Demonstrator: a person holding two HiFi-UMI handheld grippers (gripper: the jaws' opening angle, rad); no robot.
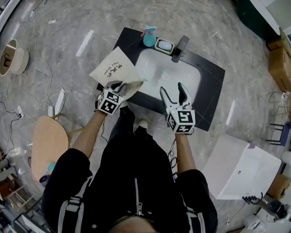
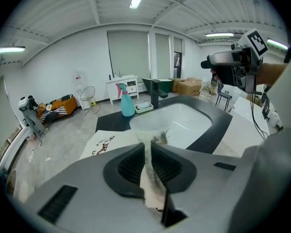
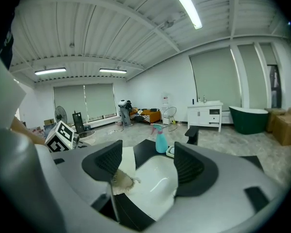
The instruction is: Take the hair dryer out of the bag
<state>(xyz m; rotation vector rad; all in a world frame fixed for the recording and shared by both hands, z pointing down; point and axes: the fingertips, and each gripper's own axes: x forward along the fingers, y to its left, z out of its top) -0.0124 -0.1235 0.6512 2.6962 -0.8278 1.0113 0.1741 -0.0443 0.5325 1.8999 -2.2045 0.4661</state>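
Observation:
A beige cloth bag [image 1: 115, 71] with black print lies tilted over the left end of the black counter [image 1: 211, 89]. My left gripper [image 1: 123, 87] is shut on the bag's near edge beside the white sink [image 1: 169, 76]. In the left gripper view the cloth [image 2: 153, 178] is pinched between the pads of the left gripper [image 2: 148, 152]. My right gripper [image 1: 171, 89] stands open over the sink's front rim, holding nothing. The right gripper view shows its jaws wide apart, with the bag's frayed edge [image 3: 121, 181] low on the left. No hair dryer is in view.
A teal spray bottle [image 1: 149, 37], a soap dish [image 1: 164, 45] and a black faucet [image 1: 180, 48] stand behind the sink. On the floor are a round wooden stool [image 1: 49, 144] at the left, a white box [image 1: 242, 169] at the right, and cardboard boxes [image 1: 283, 64].

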